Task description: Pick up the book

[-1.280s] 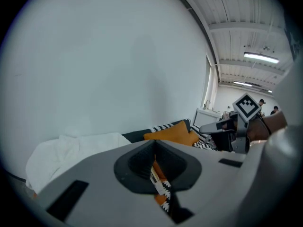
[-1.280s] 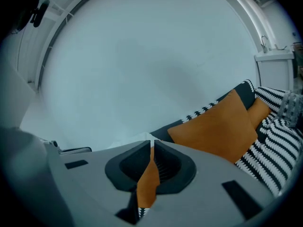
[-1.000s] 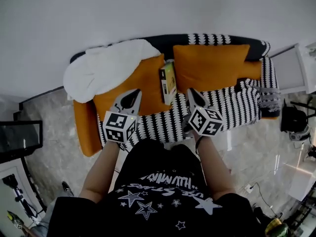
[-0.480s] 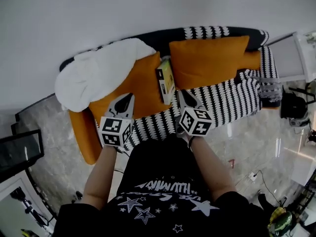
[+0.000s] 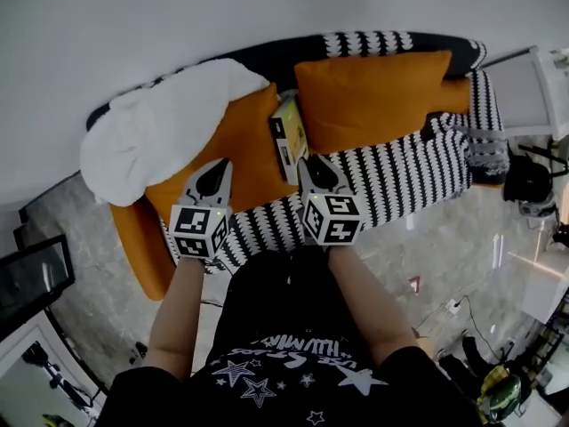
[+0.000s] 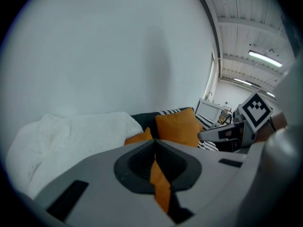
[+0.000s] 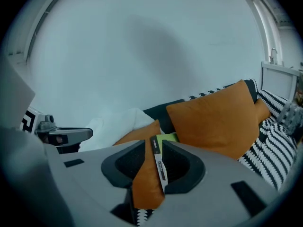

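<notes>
Head view, centre of frame: book [image 5: 286, 137] on edge between two orange cushions [image 5: 369, 100] on a striped sofa [image 5: 418, 174], right gripper [image 5: 313, 161] just below it, jaws opening with the spine seen through the gap but not clamped, left gripper [image 5: 217, 166] at lower left, jaws together, empty.

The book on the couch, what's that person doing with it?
A person leans over the sofa. The book stands wedged between two orange cushions. The right gripper points at it, jaws opening, but has not gripped it yet. The left gripper hangs beside it, jaws together, empty.
</notes>
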`<state>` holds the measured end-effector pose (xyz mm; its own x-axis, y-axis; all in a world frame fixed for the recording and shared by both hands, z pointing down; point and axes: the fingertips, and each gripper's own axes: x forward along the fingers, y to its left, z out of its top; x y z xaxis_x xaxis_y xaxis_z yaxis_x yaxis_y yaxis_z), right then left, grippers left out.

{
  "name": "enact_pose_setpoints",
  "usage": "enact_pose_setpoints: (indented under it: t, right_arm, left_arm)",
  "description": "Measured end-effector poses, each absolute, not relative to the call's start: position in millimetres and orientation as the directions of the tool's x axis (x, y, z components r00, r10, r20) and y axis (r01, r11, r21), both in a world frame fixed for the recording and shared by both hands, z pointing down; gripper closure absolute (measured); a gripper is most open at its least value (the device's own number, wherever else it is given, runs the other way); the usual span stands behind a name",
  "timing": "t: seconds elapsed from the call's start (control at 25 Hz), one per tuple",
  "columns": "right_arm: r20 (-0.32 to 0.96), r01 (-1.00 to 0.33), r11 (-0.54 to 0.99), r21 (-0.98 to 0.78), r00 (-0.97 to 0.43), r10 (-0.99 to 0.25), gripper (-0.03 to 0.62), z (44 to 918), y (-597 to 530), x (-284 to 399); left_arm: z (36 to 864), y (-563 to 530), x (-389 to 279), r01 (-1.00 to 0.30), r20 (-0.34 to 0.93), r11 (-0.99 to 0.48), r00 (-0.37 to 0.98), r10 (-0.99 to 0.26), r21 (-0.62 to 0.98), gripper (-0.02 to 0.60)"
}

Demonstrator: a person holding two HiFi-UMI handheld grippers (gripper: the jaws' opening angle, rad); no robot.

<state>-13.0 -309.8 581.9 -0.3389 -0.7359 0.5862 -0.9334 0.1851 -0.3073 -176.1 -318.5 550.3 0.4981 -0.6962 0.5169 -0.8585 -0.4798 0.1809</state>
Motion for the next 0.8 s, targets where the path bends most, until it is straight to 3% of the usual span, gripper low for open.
enact_pose_setpoints:
  t: [0.16, 0.28, 0.36, 0.8]
  right_arm:
    - [0.61, -0.936, 0.177, -0.305, -0.334, -0.719, 0.447, 604.0, -313.5, -14.2]
    - [0.626, -0.946, 0.177, -0.273, -0.314, -0.713, 0.347, 618.9, -318.4, -16.5]
    - [0.639, -0.954, 0.18, -0.24, -0.295, -0.711, 0.314, 627.6, -320.0, -18.0]
    - [0.7, -0.967, 0.193, -0.164, -0.252, -0.668, 0.293, 674.4, -340.9, -40.8]
  left_arm:
    - [564.7, -324.9, -170.7, -0.866, 0.524, -0.468, 0.486, -0.699, 0.178, 0.572]
    - [574.6, -325.2, -167.6, -0.865, 0.538, -0.469, 0.486, -0.689, 0.18, 0.572]
    - [580.1, -322.5, -165.3, -0.862, 0.549, -0.474, 0.489, -0.678, 0.182, 0.572]
    - [607.4, -323.2, -169.3, -0.87, 0.584, -0.452, 0.475, -0.658, 0.198, 0.572]
